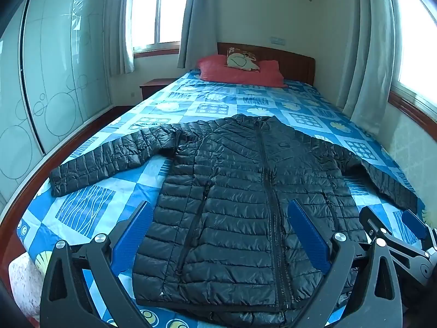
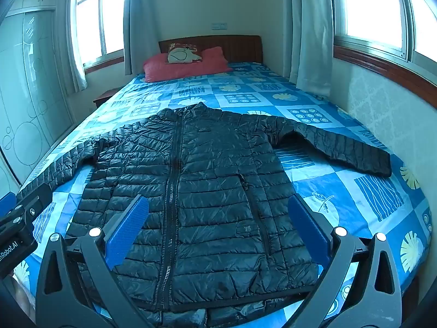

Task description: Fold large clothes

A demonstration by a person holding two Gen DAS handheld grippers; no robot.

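A black quilted puffer jacket [image 1: 235, 191] [image 2: 207, 191] lies flat and face up on the bed, zipped, collar toward the headboard and both sleeves spread out sideways. My left gripper [image 1: 218, 210] hovers above the jacket's lower left half, open wide, nothing between its blue pads [image 1: 131, 235]. My right gripper [image 2: 215, 205] hovers above the lower right half, open too, its blue pads [image 2: 307, 227] apart with nothing between them. The right gripper's fingers [image 1: 393, 235] show at the right edge of the left wrist view. The left gripper's body [image 2: 19, 218] shows at the left edge of the right wrist view.
The bed's blue patterned sheet [image 1: 90, 207] [image 2: 368, 191] reaches all around the jacket. A red pillow [image 1: 237, 73] with a small cushion [image 2: 181, 53] lies by the wooden headboard. A glass wardrobe [image 1: 54, 82] stands left; a wall with a window [image 2: 382, 8] runs along the right.
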